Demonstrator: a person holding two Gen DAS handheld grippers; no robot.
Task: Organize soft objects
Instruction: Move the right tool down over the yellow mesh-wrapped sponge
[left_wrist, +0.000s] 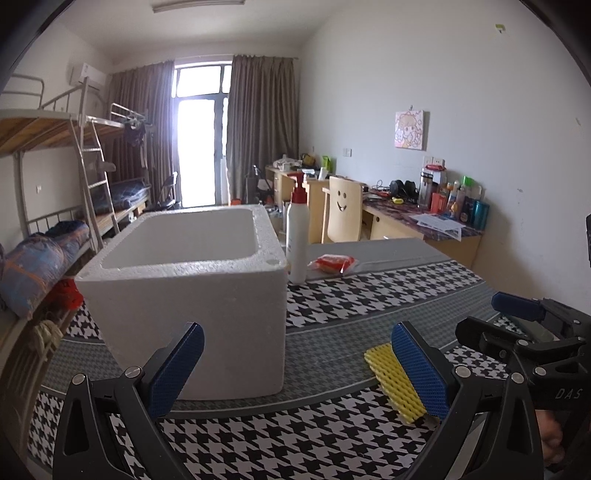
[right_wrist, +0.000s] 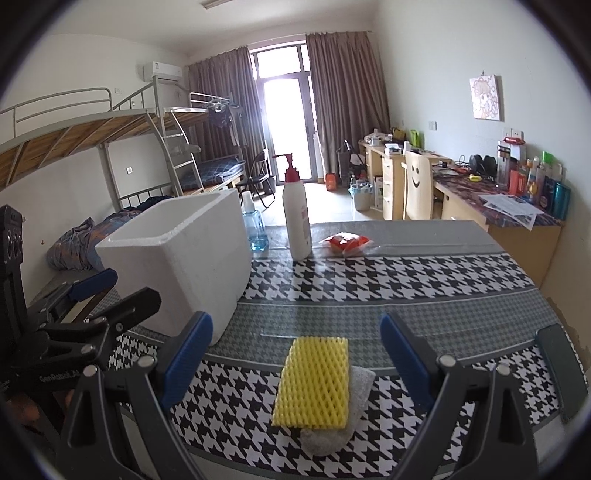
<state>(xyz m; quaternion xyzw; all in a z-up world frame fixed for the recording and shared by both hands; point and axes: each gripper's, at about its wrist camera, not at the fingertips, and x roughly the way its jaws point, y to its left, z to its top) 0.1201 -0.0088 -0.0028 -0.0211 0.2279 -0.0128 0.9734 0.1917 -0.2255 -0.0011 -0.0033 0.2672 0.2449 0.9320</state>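
Daylight from the balcony door (right_wrist: 291, 129) is overexposed with glare, and both fisheye pictures bend and darken at their edges.

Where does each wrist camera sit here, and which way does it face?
Left wrist: on the left gripper, jaws open, facing the white foam box; the right gripper shows at right.
Right wrist: on the right gripper, jaws open, facing the yellow foam net sleeve lying on a grey foam piece; the left gripper shows at left.
Shared: box, sleeve, white pump bottle, red packet, houndstooth tablecloth.
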